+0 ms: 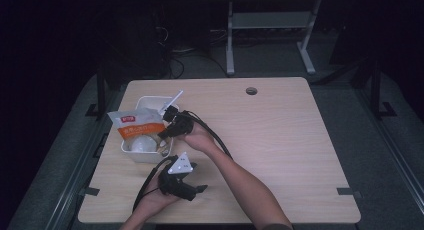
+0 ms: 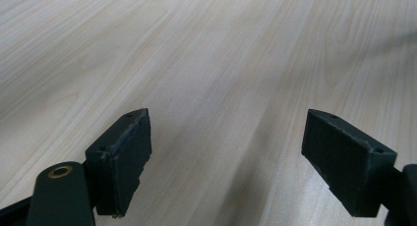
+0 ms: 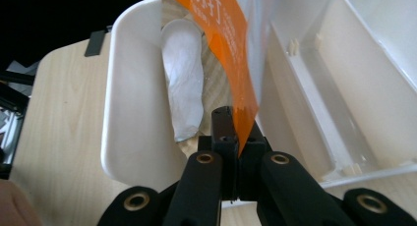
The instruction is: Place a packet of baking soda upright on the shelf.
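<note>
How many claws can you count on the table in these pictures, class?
2. The left claw rests open near the table's front edge; the right claw is shut on the snack packet over the white bin.

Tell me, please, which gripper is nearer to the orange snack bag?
Right. The right gripper is shut on the orange snack bag. The left gripper is apart from it, open over the table.

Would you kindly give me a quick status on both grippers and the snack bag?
Right gripper shut on snack bag, pinching its edge over the white bin. Left gripper open above bare table. Nothing in the way.
</note>
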`<state>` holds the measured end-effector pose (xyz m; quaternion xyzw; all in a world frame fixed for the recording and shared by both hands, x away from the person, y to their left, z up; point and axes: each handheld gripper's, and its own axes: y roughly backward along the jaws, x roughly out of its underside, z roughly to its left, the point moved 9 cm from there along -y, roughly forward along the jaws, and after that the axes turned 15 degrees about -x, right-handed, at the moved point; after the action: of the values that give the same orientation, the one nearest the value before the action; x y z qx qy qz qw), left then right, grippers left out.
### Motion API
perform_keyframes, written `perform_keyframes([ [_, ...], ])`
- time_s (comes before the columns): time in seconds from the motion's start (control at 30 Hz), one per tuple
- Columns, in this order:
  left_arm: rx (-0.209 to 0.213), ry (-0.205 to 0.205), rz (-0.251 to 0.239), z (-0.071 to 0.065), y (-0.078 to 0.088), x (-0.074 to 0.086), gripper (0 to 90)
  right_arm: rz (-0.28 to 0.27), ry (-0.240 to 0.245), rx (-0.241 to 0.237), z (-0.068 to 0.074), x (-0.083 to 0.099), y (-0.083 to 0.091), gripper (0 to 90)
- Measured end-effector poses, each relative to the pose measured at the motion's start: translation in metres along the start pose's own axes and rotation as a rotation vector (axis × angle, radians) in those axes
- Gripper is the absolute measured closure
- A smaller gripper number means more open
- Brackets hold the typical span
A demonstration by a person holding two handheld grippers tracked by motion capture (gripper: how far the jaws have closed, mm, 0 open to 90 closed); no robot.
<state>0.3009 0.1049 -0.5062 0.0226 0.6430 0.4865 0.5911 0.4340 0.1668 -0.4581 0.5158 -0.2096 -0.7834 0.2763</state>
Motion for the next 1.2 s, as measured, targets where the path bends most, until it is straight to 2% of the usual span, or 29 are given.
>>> perform_keyframes([
  [0.1,0.0,0.0,0.0,0.0,0.0,0.0,18.5,-0.007,-0.017,0.007,-0.003,0.0,0.002,89.0],
  [0.3,0.001,0.0,0.001,0.0,-0.001,0.0,18.5,-0.01,-0.02,0.01,-0.005,0.0,0.003,88.9],
  [0.43,0.001,0.002,0.001,0.0,-0.001,0.0,18.5,-0.021,-0.028,0.0,-0.006,0.001,0.004,88.4],
  [0.5,0.0,0.002,0.001,0.0,-0.001,0.0,18.5,-0.025,-0.034,-0.01,-0.005,0.001,0.005,86.3],
  [0.53,-0.001,0.004,0.001,0.001,-0.001,0.0,18.5,-0.049,-0.04,-0.035,-0.002,0.0,0.008,82.6],
  [0.77,-0.005,0.009,-0.004,0.003,-0.001,-0.001,18.5,-0.054,-0.039,-0.055,0.002,0.003,0.014,77.2],
  [0.93,-0.009,0.016,-0.003,0.005,0.0,0.0,18.5,-0.07,-0.029,-0.045,0.004,0.005,0.028,73.4],
  [1.2,-0.014,0.022,-0.002,0.007,0.0,0.0,18.5,-0.093,-0.043,-0.035,0.006,0.015,0.05,70.8],
])
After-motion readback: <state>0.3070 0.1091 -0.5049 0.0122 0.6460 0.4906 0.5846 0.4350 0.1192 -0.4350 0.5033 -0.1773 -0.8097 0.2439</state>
